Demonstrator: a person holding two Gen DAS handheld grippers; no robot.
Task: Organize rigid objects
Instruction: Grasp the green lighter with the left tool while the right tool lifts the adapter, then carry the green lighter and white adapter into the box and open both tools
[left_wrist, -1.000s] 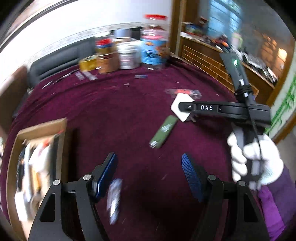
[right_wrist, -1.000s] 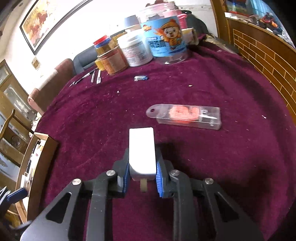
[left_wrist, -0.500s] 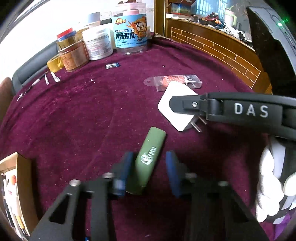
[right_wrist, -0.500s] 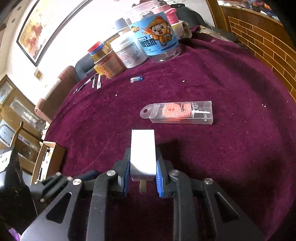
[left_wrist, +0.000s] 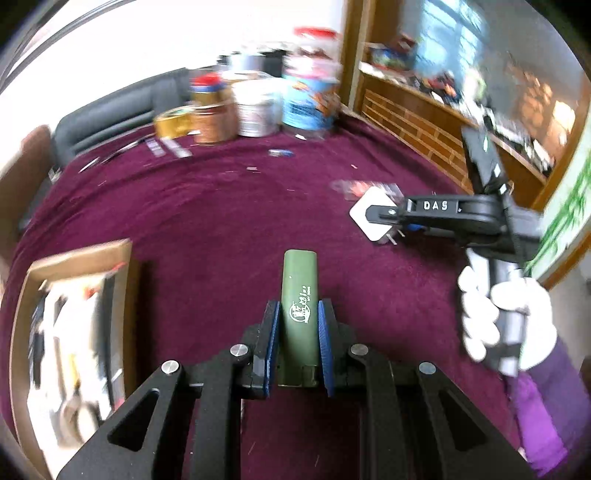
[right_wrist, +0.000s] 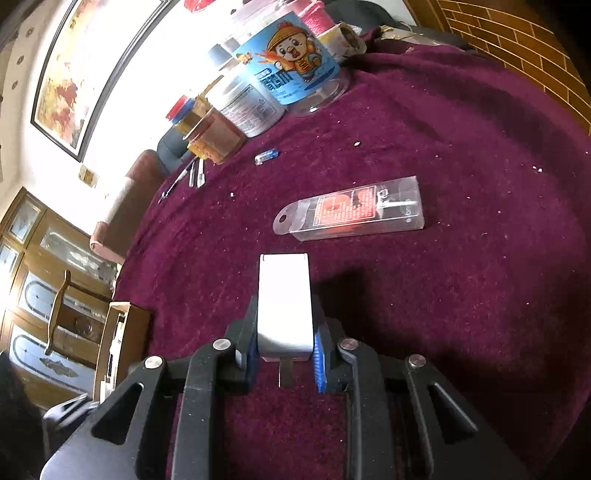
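We saw left claw (left_wrist: 295, 325) pinching slim green plastic case (left_wrist: 298, 295) | right claw (right_wrist: 283, 332) pinching white plastic plug adapter (right_wrist: 283, 302), frame centre

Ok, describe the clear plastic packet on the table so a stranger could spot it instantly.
On the maroon tablecloth, look past the white plug held in the right gripper. The clear plastic packet lies flat there, alone. It is the only see-through item with a red card inside.

A dark green case (left_wrist: 298, 302) with white lettering sits between the left tongs' (left_wrist: 295, 345) blue pads. The right tongs (right_wrist: 284, 350) clasp a plain white charger (right_wrist: 283, 301). Beneath both, the worktop (right_wrist: 461, 277) is deep maroon.
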